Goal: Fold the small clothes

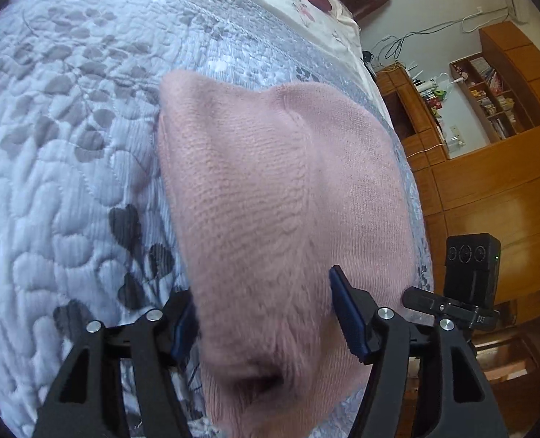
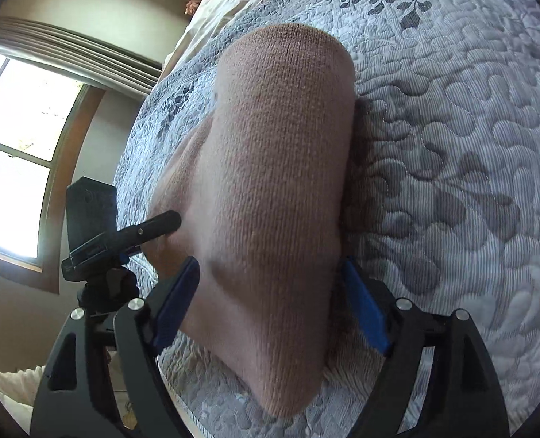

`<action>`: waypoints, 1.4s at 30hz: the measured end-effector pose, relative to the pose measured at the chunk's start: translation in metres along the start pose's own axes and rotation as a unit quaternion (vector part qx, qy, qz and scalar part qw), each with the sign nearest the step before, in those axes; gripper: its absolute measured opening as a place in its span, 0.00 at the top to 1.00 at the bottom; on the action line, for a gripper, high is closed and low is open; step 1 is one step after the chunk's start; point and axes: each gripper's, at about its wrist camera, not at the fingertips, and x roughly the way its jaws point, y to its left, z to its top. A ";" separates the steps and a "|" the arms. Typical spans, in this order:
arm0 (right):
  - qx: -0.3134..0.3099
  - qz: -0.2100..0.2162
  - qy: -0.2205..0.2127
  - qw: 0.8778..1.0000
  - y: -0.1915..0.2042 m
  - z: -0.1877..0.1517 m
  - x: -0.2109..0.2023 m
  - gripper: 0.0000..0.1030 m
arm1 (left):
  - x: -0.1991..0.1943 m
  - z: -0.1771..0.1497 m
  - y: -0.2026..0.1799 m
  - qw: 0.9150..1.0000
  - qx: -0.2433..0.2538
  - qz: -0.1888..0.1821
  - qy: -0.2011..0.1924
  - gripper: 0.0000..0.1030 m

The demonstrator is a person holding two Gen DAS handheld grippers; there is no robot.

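Left wrist view, one pink knit garment, one quilted bedspread, two hand-held grippers

The left wrist camera sits just behind the left hand-held gripper, looking forward along its fingers and down, very close to a pink knitted garment on a grey-white quilted leaf-print bedspread; wooden shelving fills 3 o'clock. The right wrist camera looks likewise past the right hand-held gripper, a window at 9 o'clock. Both share garment and bedspread.
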 end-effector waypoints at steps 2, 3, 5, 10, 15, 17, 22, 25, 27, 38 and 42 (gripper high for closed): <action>0.003 -0.004 0.003 1.000 0.000 -0.017 -0.005 0.22 | -0.015 -0.015 -0.008 1.000 0.013 0.014 -0.014 0.37; 0.005 -0.005 0.005 1.000 0.001 -0.027 -0.008 0.22 | -0.022 -0.024 -0.013 0.999 0.021 0.019 -0.020 0.37; 0.008 -0.001 0.006 1.000 0.003 -0.042 -0.010 0.22 | -0.034 -0.040 -0.023 0.998 0.041 0.035 -0.029 0.37; 0.026 0.004 0.016 1.000 0.003 -0.067 -0.014 0.37 | -0.034 -0.070 -0.039 0.996 0.068 0.059 -0.024 0.37; 0.021 -0.026 0.015 0.999 0.009 -0.081 -0.020 0.52 | -0.022 -0.084 -0.020 0.992 0.054 0.112 -0.004 0.37; 0.026 -0.039 0.021 0.999 0.007 -0.086 -0.018 0.60 | -0.021 -0.087 -0.010 0.991 0.044 0.123 0.001 0.37; 0.044 -0.054 0.037 0.997 -0.007 -0.096 -0.002 0.64 | -0.020 -0.095 0.000 0.992 0.039 0.123 0.003 0.34; 0.071 -0.046 0.035 0.996 -0.011 -0.088 0.009 0.64 | -0.016 -0.095 0.003 0.991 0.037 0.129 0.002 0.34; 0.075 -0.048 0.032 0.996 -0.008 -0.085 0.008 0.64 | -0.018 -0.096 0.000 0.990 0.035 0.136 0.002 0.34; -0.026 -0.167 -0.036 0.985 0.069 -0.098 -0.047 0.16 | -0.073 -0.121 -0.040 0.982 0.021 0.185 -0.033 0.28; -0.056 -0.205 -0.056 0.976 0.095 -0.113 -0.058 0.11 | -0.095 -0.130 -0.065 0.977 0.045 0.202 -0.053 0.22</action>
